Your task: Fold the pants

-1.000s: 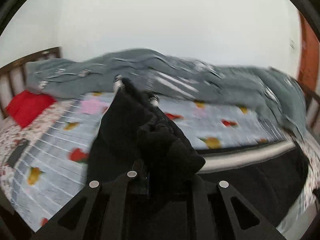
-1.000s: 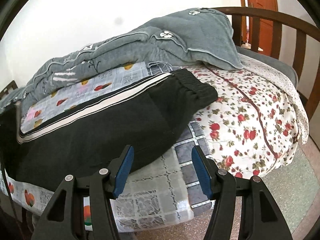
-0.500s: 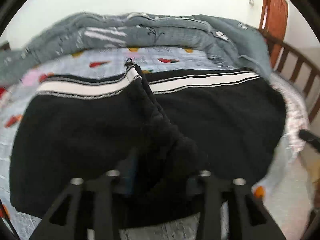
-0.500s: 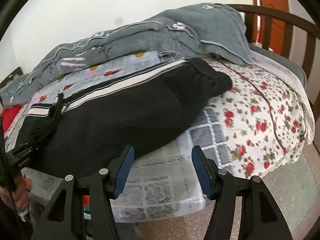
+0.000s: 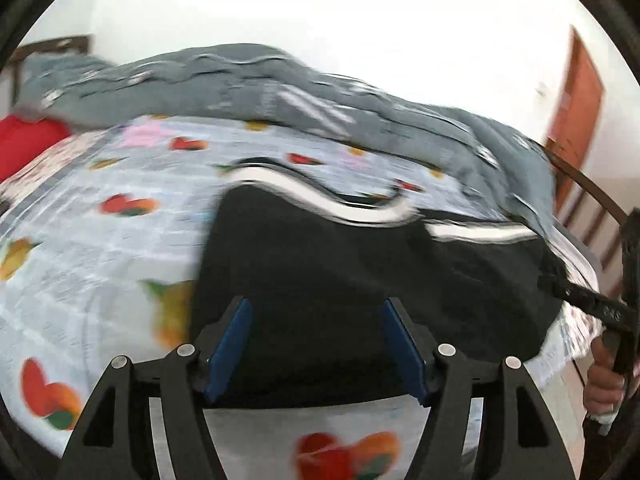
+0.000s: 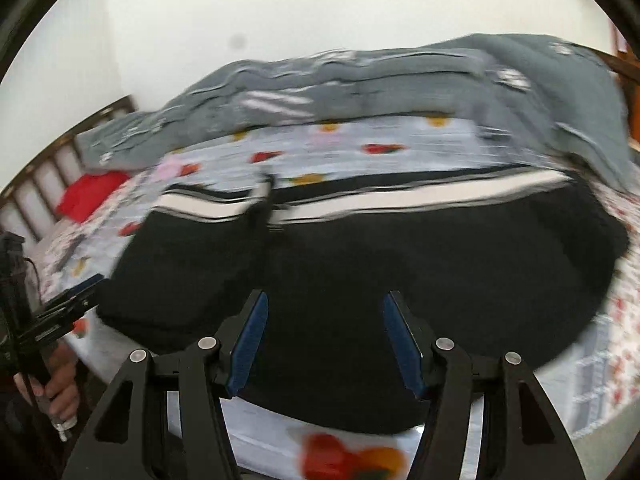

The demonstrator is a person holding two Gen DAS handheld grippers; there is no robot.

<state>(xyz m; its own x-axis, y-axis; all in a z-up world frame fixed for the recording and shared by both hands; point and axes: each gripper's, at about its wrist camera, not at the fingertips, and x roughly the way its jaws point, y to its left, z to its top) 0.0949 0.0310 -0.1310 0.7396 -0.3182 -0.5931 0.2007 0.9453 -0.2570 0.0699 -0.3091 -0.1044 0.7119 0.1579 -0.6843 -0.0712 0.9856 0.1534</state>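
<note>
Pants (image 5: 360, 280) lie folded on bed (image 5: 100, 240), white stripe at far edge. Left gripper (image 5: 316, 344) has just been opening, nothing between jaws. Right gripper (image 6: 324, 336) parted, empty.

Left gripper (image 5: 316, 342) lets go of the black pants (image 5: 360, 272): a second ago its jaws pinch a bunched fold, now they have just been opening and stand apart with nothing pressed between the pads. The pants go from hanging bunched to lying folded over on the bed sheet (image 5: 100, 248), white stripe on the far side. Right gripper (image 6: 324, 338) swings from the bed's corner to face the pants' middle, jaw gap unchanged
</note>
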